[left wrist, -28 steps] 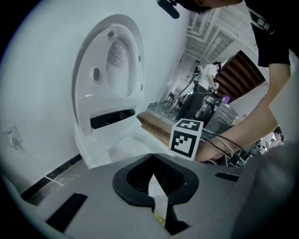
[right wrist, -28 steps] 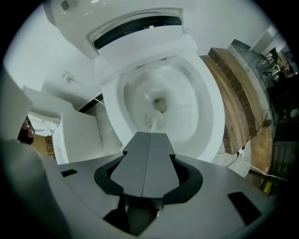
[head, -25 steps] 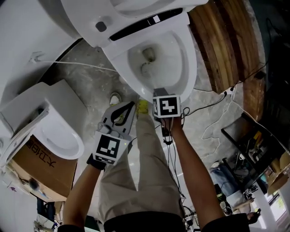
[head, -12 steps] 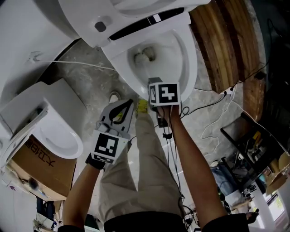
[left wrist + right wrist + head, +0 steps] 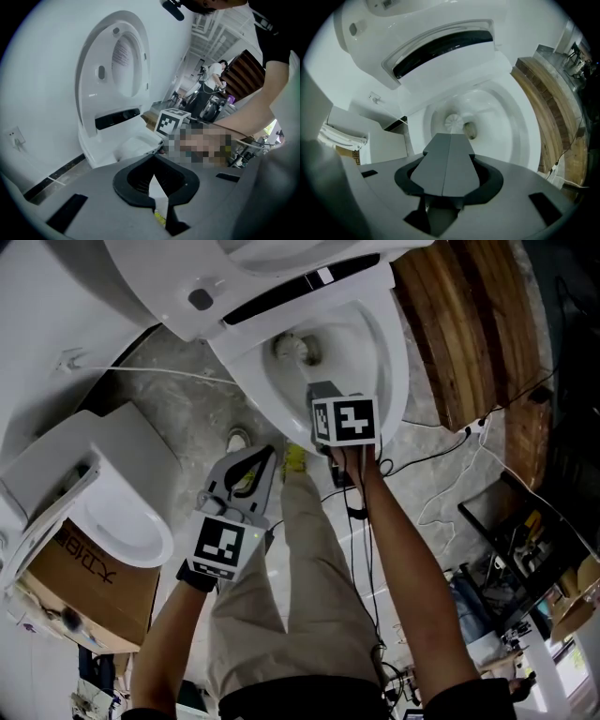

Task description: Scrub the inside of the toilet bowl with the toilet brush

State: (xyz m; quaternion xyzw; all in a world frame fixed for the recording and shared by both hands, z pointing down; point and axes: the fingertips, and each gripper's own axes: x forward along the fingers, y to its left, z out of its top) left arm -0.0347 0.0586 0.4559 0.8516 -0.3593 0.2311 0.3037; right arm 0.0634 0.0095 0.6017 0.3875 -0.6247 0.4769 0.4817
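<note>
The brush [image 5: 453,123] was held in the bowl [image 5: 395,362], its white head set low inside, just beside the drain hole [image 5: 469,130]. The right gripper [image 5: 450,137] was poised over the bowl's near rim, jaws pressed together on the brush, whose handle was hidden. The left gripper [image 5: 152,158] was kept back beside the bowl, jaws closed tip to tip, nothing held between them.
</note>
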